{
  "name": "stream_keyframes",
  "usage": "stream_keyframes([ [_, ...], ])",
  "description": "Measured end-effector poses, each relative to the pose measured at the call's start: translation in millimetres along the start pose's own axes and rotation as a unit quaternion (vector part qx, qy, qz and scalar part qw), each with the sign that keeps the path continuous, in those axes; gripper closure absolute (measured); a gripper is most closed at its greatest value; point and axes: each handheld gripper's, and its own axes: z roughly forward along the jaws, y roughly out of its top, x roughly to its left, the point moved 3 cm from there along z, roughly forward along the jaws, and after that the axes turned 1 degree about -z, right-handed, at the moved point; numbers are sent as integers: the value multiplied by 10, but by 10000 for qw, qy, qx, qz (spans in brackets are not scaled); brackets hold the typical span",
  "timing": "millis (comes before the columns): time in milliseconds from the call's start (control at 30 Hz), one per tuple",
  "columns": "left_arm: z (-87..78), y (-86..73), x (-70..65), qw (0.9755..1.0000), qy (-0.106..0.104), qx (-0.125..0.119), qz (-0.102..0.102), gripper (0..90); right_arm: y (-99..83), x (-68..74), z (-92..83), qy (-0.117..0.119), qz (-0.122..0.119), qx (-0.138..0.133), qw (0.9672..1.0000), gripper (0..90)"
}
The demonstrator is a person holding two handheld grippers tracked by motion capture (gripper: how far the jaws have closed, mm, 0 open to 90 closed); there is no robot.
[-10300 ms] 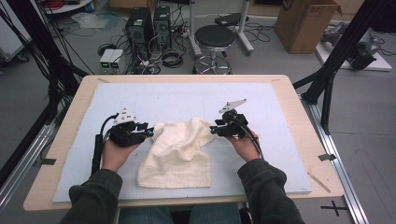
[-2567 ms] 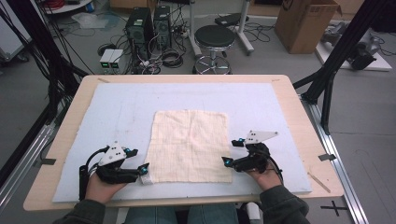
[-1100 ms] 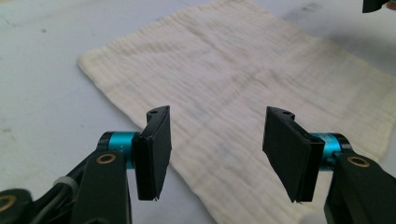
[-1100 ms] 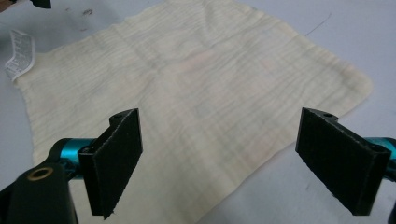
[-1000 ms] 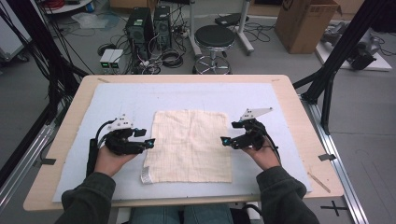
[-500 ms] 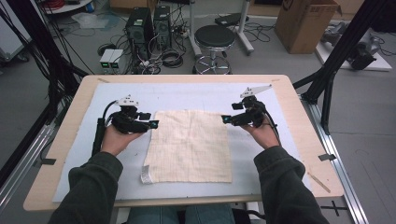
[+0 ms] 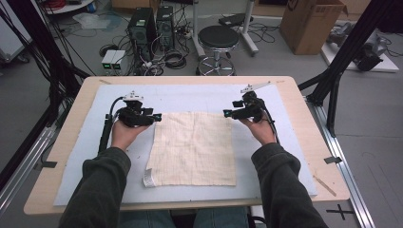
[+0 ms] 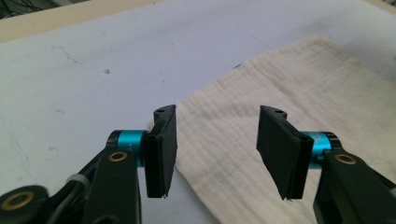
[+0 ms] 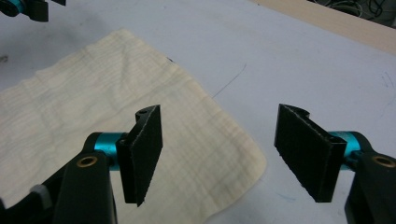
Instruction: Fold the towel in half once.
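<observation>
Fingers apart and just closing, nothing pinched, the left gripper (image 7: 154,116) and right gripper (image 7: 228,114) straddle the cloth's (image 7: 192,147) far corners; the next move appears to be pinching them.

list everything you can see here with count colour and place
cloth: 1, cream, flat mid-table
label: 1, white, cloth's near left corner
mat: 1, pale blue-grey, covering table
table: 1, light wood
stool: 1, black, beyond table
computer towers: 2, black, floor, far left
cardboard box: 1, brown, floor, far right
left gripper: 1, black, open, cloth's far left corner
right gripper: 1, black, open, cloth's far right corner
sleeves: 2, dark green, near edge
</observation>
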Motion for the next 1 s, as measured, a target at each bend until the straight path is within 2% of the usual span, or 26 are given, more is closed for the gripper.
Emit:
stream_keyframes([
  [133,117,-16,48,9998,113,161,-15,497,-42,-55,60,-17,66,32,10000,336],
  [200,167,-22,78,9995,297,41,3,503,-65,-69,98,-39,81,116,9999,348],
  [333,270,-69,147,9989,435,-21,-163,524,-108,-117,165,-97,165,179,9997,378],
  [467,362,-115,206,9978,542,44,-386,572,-152,-152,216,-203,178,313,9991,426],
  [533,410,-145,221,9973,545,130,-485,590,-184,-179,235,-215,272,361,9987,434],
  [633,472,-175,209,9968,557,190,-537,598,-231,-195,277,-277,352,491,9978,455],
  [700,498,-189,191,9968,622,276,-415,599,-254,-195,323,-284,365,613,9970,475],
  [767,500,-185,192,9969,624,257,-414,639,-275,-190,371,-272,434,693,9963,503],
  [833,505,-185,183,9963,736,277,-351,684,-289,-177,421,-310,448,781,9955,526],
  [900,498,-186,189,9962,775,304,-260,759,-305,-172,464,-381,408,882,9945,599],
  [967,489,-186,198,9966,688,290,-347,816,-308,-155,484,-474,374,925,9939,695],
  [1000,490,-188,197,9968,682,301,-298,853,-306,-153,486,-425,371,914,9942,744],
])
